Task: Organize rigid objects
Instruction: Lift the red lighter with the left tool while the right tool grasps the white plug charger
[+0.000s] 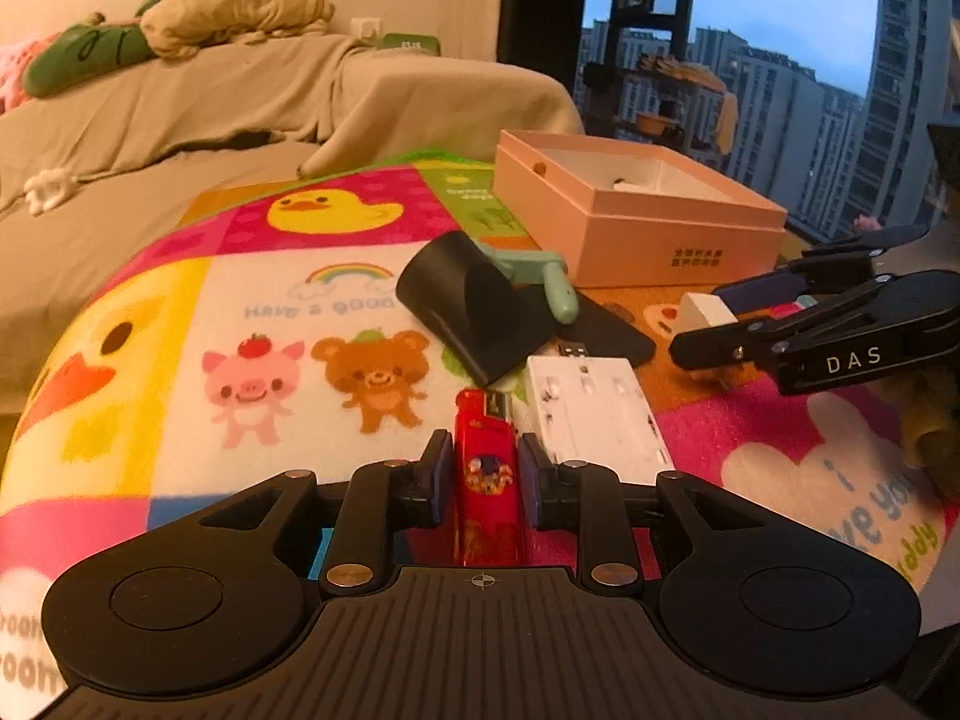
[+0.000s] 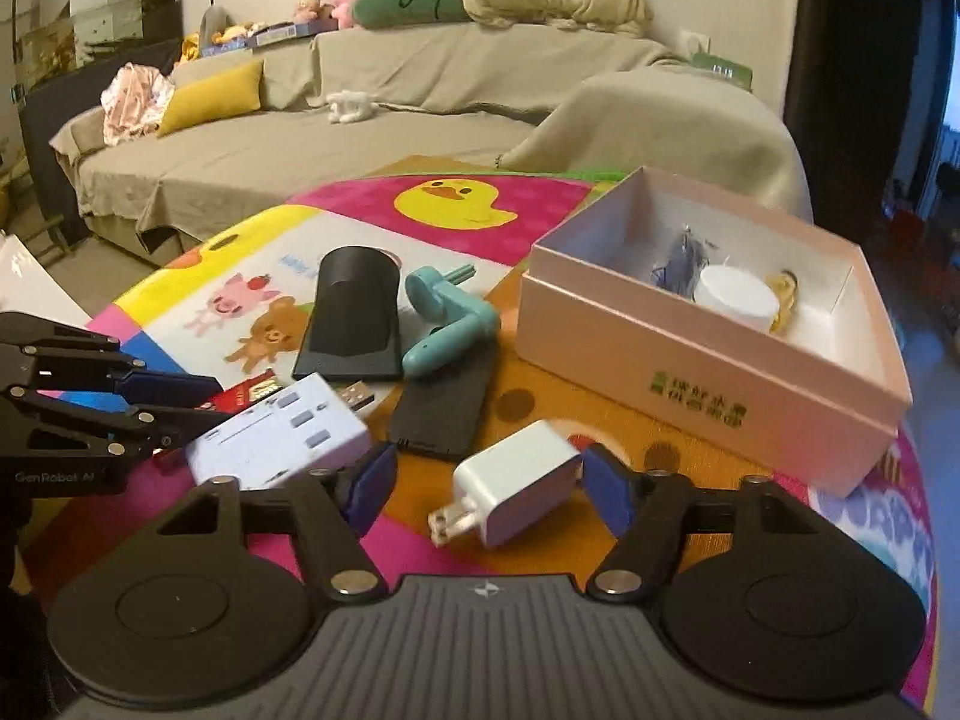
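1. Broadly, treat the cartoon mat (image 1: 180, 312) as the work surface and keep both tools low over it, clear of the black holder (image 2: 354, 312) and the teal crank (image 2: 447, 315) lying in the middle.
2. Aim for the pink box (image 2: 708, 384), open at the far right edge of the mat and already holding a white round piece and some small bits; judged the likely home for the loose items.
3. Left gripper (image 1: 485, 456): narrowed almost fully, pads pressed to either side of the red lighter (image 1: 487, 504), which lies lengthwise between them just beside the white USB hub (image 1: 594, 414). Lift straight up before swinging toward the box, so as not to drag the hub along.
4. Right gripper (image 2: 489, 480): spread wide, holding nothing, with the white charger (image 2: 516, 483) lying skewed on the mat between the pads, prongs pointing back toward the camera. Square up to its flat sides, then close gently; probably slippery plastic.
5. Readable writing, biggest first: "Have a good" (image 1: 318, 306) under the rainbow on the mat; "DAS" (image 1: 852, 360) on the right tool; "GenRobot AI" (image 2: 54, 478) on the left tool. Green print on the box front and the lighter's label: too blurred to read.
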The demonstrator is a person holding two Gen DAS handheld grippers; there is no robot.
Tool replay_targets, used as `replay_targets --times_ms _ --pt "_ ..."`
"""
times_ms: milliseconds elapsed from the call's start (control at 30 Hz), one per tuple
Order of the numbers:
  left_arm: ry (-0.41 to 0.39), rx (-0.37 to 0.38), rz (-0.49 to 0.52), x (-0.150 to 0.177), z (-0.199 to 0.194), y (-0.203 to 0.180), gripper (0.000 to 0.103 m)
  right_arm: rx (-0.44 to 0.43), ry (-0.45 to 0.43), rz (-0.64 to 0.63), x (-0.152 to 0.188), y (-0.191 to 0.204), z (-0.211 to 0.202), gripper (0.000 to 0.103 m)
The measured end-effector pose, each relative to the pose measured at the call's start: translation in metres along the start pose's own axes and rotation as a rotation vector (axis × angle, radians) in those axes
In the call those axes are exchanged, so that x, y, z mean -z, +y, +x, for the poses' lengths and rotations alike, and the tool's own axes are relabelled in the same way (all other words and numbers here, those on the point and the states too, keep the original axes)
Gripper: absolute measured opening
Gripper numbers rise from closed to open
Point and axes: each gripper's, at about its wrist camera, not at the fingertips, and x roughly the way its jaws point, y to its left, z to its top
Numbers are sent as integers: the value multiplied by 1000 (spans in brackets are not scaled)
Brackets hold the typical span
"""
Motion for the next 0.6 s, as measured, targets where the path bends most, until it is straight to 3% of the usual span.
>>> replay_targets --times_ms 100,233,267,333,367,533,600 --pt "32 -13 42 -8 5 -4 28 -20 14 -3 1 2 -8 32" --pt "79 -6 48 -14 4 -4 27 -8 -4 -21 14 0 -23 30" --pt "83 2 51 -13 3 -4 27 -3 -15 -32 17 0 -26 32" --pt "98 16 30 -12 -1 -3 27 5 -38 -46 24 -1 -32 53" --pt "105 19 20 -11 -3 -3 27 0 -50 -42 27 -2 -34 71" --pt "132 9 -11 -6 -11 -6 27 -19 -66 7 23 -6 -25 70" --pt "134 11 -61 -6 -10 -2 28 -15 -62 7 17 -3 -14 60"
